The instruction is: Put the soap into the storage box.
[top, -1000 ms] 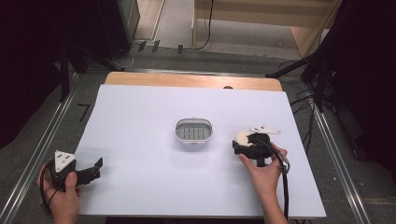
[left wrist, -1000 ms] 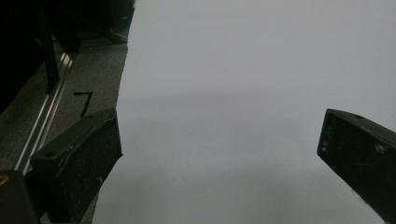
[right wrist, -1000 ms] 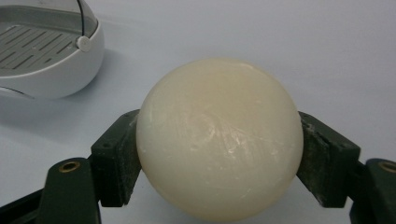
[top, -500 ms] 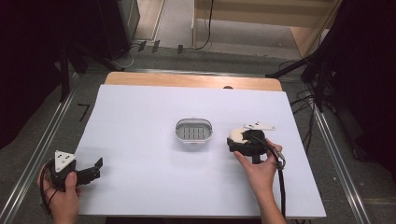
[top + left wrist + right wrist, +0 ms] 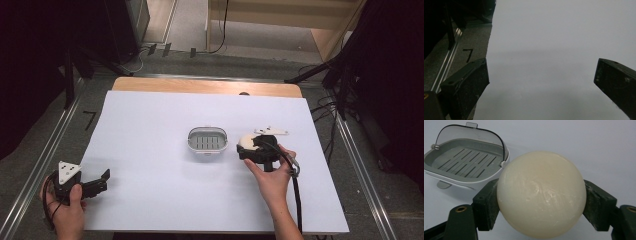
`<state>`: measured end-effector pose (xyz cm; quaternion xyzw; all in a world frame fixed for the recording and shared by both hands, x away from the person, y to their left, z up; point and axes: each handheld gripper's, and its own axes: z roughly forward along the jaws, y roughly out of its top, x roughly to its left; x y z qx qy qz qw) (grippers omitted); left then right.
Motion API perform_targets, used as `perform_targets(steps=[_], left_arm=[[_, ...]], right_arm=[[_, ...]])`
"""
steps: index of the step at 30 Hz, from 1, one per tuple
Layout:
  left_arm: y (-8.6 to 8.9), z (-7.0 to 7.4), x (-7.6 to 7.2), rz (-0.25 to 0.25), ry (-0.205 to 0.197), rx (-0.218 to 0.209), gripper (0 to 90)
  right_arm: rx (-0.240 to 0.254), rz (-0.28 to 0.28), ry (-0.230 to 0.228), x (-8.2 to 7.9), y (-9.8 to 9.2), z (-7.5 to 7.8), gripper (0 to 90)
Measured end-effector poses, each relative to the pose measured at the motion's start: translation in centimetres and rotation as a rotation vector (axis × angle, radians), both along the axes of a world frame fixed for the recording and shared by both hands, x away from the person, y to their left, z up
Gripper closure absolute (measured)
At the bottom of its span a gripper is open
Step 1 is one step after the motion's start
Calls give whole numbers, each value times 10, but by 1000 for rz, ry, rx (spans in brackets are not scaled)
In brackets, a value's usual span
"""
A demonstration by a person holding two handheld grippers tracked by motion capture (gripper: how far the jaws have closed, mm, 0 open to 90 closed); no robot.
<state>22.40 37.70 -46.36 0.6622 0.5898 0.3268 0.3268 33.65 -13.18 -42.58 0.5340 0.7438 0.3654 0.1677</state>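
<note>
A round cream bar of soap [image 5: 540,193] is clamped between the two black jaws of my right gripper [image 5: 541,202]; from above the soap [image 5: 246,142] shows just right of the dish, with my right gripper [image 5: 248,148] held in a hand. The grey slatted soap dish [image 5: 207,140] with a clear hinged lid sits mid-table; in the right gripper view the soap dish [image 5: 465,166] lies beyond and left of the soap, lid tipped back. My left gripper [image 5: 102,181] rests at the table's near left corner, jaws spread wide over bare white surface, and the left gripper [image 5: 541,82] holds nothing.
The white table sheet [image 5: 160,120] has a wooden strip along its far edge. A metal rail [image 5: 45,150] runs along the left side and another on the right. Cables and dark stands lie on the floor beyond.
My right gripper has carried the soap a little leftward and up, closer to the dish. The left gripper has stayed put.
</note>
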Motion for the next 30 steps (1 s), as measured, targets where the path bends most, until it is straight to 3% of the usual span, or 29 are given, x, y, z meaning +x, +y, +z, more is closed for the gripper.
perform_targets(steps=[30], left_arm=[[0,0,1,4,3,-2,3]], right_arm=[[8,56,-5,9,29,17,248]])
